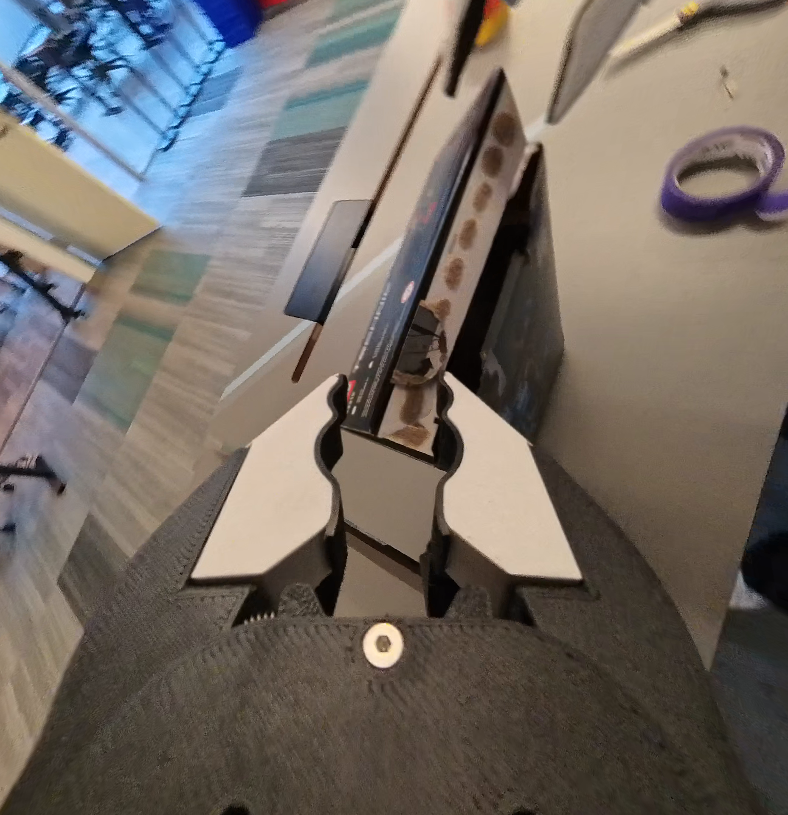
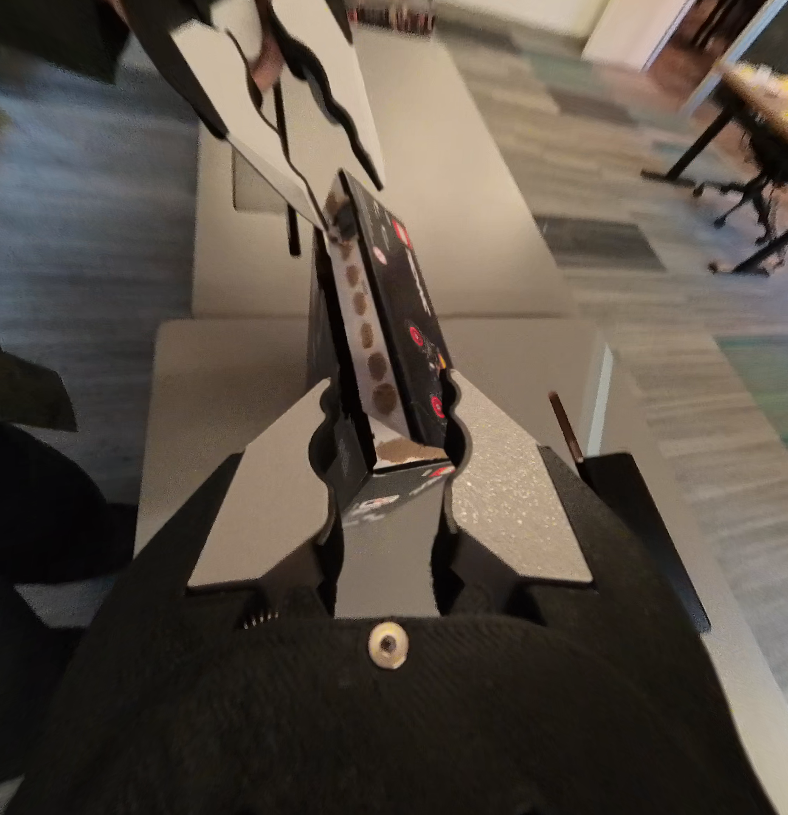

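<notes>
Left gripper (image 1: 390,397) and right gripper (image 2: 390,410) (both ends) clamp 1 dark box (image 1: 432,247).

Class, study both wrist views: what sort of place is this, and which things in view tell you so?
Probably an office or shared workroom. Striped carpet tiles cover the floor, a wheeled chair sits at a black-legged desk, and a purple tape roll lies on the pale table where both grippers hold a dark box.
</notes>
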